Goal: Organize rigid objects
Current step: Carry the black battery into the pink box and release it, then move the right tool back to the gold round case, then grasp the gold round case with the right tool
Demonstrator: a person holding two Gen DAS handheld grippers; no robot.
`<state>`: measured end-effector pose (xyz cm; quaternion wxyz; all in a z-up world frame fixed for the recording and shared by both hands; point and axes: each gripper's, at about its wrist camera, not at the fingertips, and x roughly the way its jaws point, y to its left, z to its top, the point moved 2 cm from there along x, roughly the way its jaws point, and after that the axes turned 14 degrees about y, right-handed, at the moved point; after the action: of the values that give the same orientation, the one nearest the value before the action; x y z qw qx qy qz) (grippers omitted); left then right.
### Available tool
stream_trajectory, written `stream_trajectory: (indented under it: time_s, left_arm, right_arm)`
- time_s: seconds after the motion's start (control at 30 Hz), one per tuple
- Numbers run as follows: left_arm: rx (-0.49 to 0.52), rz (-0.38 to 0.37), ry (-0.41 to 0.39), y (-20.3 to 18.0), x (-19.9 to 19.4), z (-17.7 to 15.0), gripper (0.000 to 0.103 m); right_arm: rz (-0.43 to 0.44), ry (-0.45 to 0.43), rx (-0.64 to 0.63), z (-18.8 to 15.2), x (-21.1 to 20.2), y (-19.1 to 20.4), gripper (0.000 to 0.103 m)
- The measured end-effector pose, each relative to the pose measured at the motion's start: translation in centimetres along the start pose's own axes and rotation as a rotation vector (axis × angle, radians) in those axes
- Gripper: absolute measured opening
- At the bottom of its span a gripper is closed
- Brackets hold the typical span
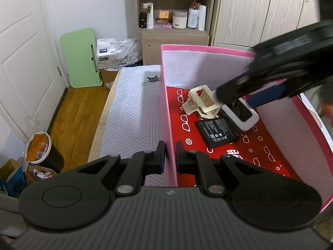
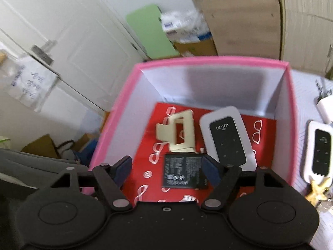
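A pink box (image 1: 166, 112) with a red patterned floor stands on the table. Inside lie a cream hair claw (image 1: 203, 102), a black phone battery (image 1: 216, 132) and a white Wi-Fi device (image 1: 243, 114). My left gripper (image 1: 170, 158) is shut on the box's left wall. My right gripper (image 2: 166, 166) is open and empty, hovering over the box above the battery (image 2: 184, 171), with the claw (image 2: 182, 134) and Wi-Fi device (image 2: 228, 138) beyond it. In the left wrist view the right gripper (image 1: 247, 95) reaches into the box from the right.
A second white Wi-Fi device (image 2: 319, 152), a gold star ornament (image 2: 318, 191) and a white object (image 2: 326, 107) lie on the table right of the box (image 2: 290, 123). A striped cloth (image 1: 135, 108) covers the table left of it. A shelf (image 1: 174, 10) and a green board (image 1: 83, 58) stand behind.
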<state>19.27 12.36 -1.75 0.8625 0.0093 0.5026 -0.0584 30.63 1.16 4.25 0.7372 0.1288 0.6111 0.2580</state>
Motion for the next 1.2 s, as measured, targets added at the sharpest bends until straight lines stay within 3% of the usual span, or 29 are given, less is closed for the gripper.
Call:
stream_trajectory:
  time_s: [0.2,0.4,0.6,0.73,0.9,1.03,1.2]
  left_arm:
    - [-0.009,-0.003,-0.002,0.1,0.0,0.0,0.008]
    - [-0.004,0.008,0.001,0.0,0.1,0.0,0.008]
    - [-0.006,0.003,-0.004,0.1,0.0,-0.1,0.008]
    - [-0.006,-0.001,-0.007,0.1,0.0,-0.2,0.008]
    - [-0.011,-0.001,-0.01,0.2,-0.1,-0.1,0.008]
    - [0.0,0.007,-0.01,0.1,-0.1,-0.1,0.008]
    - [0.025,0.031,-0.01,-0.3,-0.1,-0.1,0.008]
  right_arm:
    - [0.017,-0.176,-0.065,-3.0,-5.7,-1.1,0.083]
    - [0.019,-0.241,-0.064,-6.7,-9.9,-4.3,0.083]
    - [-0.097,-0.356,-0.12,-10.9,-12.2,-7.6,0.085]
    - [-0.155,-0.382,-0.172,-13.3,-11.8,-9.3,0.088]
    - [-0.215,-0.366,-0.132,-15.0,-9.7,-12.1,0.09]
    - [-0.343,-0.389,-0.059,-14.9,-8.2,-15.0,0.09]
    - [-0.403,-0.408,0.041,-13.4,-7.5,-18.8,0.09]
